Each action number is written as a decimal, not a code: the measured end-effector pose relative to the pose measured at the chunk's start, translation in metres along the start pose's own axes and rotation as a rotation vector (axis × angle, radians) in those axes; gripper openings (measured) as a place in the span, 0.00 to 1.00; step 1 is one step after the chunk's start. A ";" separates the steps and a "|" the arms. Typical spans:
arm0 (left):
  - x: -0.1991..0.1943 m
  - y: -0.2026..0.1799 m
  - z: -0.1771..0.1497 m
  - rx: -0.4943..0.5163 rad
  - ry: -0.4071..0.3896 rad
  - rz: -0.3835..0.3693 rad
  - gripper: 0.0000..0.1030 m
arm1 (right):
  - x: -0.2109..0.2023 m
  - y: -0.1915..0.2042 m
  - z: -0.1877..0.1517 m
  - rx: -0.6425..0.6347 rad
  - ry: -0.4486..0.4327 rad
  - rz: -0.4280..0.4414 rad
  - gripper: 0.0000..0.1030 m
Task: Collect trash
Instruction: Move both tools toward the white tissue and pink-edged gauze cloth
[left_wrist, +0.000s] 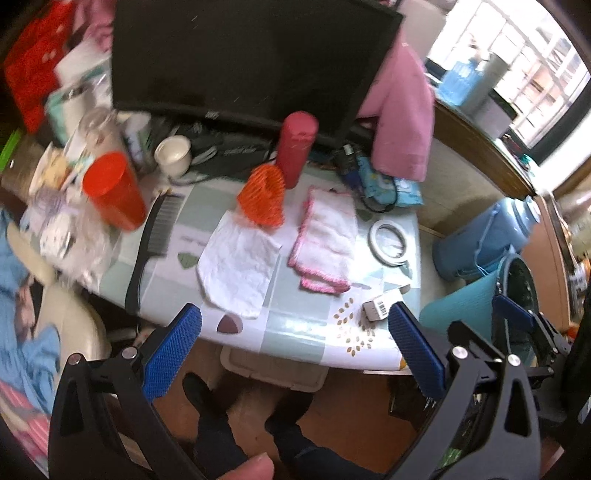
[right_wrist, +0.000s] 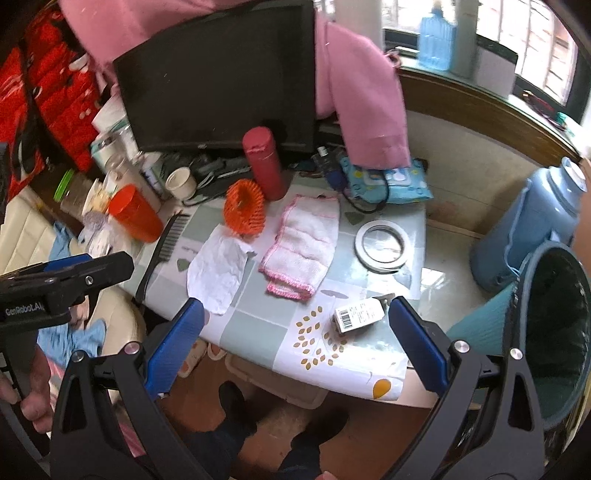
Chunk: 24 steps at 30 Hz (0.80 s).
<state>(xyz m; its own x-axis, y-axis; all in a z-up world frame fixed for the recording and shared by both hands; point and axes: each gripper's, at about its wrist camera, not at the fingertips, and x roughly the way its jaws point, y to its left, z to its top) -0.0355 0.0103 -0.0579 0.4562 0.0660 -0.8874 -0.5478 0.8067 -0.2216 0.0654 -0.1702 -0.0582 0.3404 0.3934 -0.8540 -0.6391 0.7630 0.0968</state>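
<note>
On the small table (left_wrist: 295, 332) lie a crumpled white paper (left_wrist: 238, 262) (right_wrist: 218, 271), an orange foam net (left_wrist: 264, 199) (right_wrist: 244, 212) and a small white barcoded box (left_wrist: 380, 304) (right_wrist: 356, 315) near the front right corner. A teal trash bin (left_wrist: 517, 288) (right_wrist: 554, 332) with a dark liner stands on the floor to the table's right. My left gripper (left_wrist: 293, 310) hovers open in front of the table edge, holding nothing. Beside it, my right gripper (right_wrist: 295, 304) is open and empty, with the box just inside its right finger (right_wrist: 417, 343).
A black monitor (left_wrist: 255, 62), red bottle (left_wrist: 297, 147), orange-red cup (left_wrist: 114, 192), black comb (left_wrist: 155, 236), pink-edged cloth (left_wrist: 325, 240) and tape ring (left_wrist: 389, 240) crowd the table. A blue jug (right_wrist: 528, 229) stands behind the bin. The person's feet (left_wrist: 236, 406) are under the table edge.
</note>
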 end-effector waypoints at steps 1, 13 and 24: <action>0.003 0.002 -0.003 -0.015 0.006 0.008 0.96 | 0.003 -0.002 0.001 -0.016 0.006 0.008 0.96; 0.051 0.026 -0.018 -0.083 0.081 0.080 0.95 | 0.051 0.005 0.008 -0.140 0.090 0.082 0.96; 0.116 0.064 0.019 -0.037 0.161 0.002 0.95 | 0.093 0.014 0.016 -0.066 0.157 0.017 0.96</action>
<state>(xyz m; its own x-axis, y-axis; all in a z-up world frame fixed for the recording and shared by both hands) -0.0044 0.0805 -0.1677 0.3386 -0.0294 -0.9405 -0.5755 0.7843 -0.2317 0.0987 -0.1146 -0.1276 0.2208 0.3168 -0.9224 -0.6892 0.7198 0.0822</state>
